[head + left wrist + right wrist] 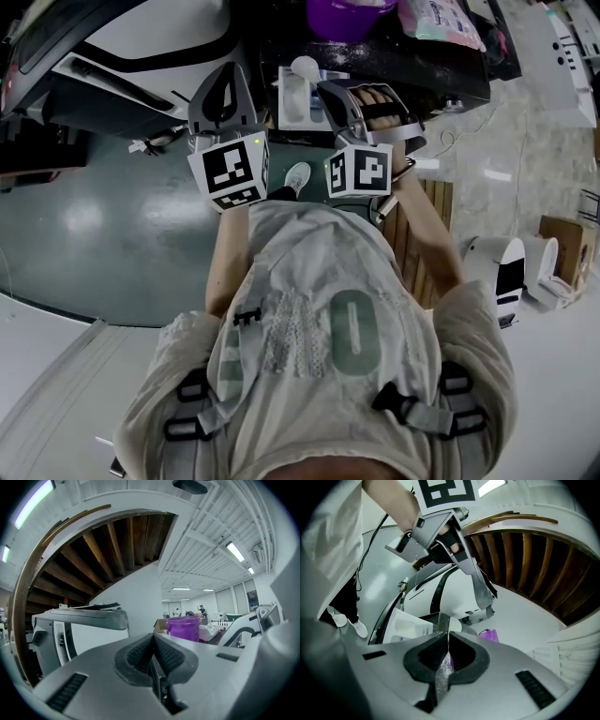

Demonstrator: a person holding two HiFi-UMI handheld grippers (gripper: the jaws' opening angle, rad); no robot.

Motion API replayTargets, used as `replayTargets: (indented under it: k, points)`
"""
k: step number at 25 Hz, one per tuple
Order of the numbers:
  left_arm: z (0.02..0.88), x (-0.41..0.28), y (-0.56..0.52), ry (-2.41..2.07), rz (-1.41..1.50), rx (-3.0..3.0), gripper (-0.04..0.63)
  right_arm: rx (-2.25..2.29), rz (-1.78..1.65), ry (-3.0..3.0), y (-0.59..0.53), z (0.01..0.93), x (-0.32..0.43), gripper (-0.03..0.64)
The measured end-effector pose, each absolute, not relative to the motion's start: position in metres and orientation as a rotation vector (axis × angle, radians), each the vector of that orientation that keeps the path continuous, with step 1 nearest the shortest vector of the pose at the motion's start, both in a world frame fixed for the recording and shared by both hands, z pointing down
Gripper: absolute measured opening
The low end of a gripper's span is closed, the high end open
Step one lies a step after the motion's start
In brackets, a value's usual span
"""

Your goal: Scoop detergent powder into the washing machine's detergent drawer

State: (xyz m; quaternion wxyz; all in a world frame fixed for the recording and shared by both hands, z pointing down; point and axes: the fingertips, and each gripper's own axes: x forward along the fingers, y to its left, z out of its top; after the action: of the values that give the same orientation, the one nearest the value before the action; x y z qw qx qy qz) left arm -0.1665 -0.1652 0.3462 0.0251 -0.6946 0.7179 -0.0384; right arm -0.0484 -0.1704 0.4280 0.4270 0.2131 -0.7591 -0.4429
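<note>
The right gripper (447, 637) pinched the thin handle of a light, stiff, probably slippery scoop (440, 674), while the left gripper (153, 639) sat closed, empty

The left gripper's (152, 639) jaws meet; the right gripper's (446, 637) jaws pinch a scoop (439, 623).

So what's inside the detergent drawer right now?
The open drawer shows white compartments; the scoop, in the right gripper, covers its far end. Powder cannot be told from white plastic.

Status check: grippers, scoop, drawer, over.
Left gripper shut, empty. Right gripper shut on scoop, held at open detergent drawer. Purple tub behind; nothing blocking.
</note>
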Motion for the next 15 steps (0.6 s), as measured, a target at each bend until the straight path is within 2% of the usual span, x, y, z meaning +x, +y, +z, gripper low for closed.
replayTargets:
  k: [15]
  points:
    - [0.321, -0.145, -0.201, 2.096, -0.099, -2.223, 0.02, 0.897, -0.815, -2.235, -0.212, 0.344, -0.034, 0.011]
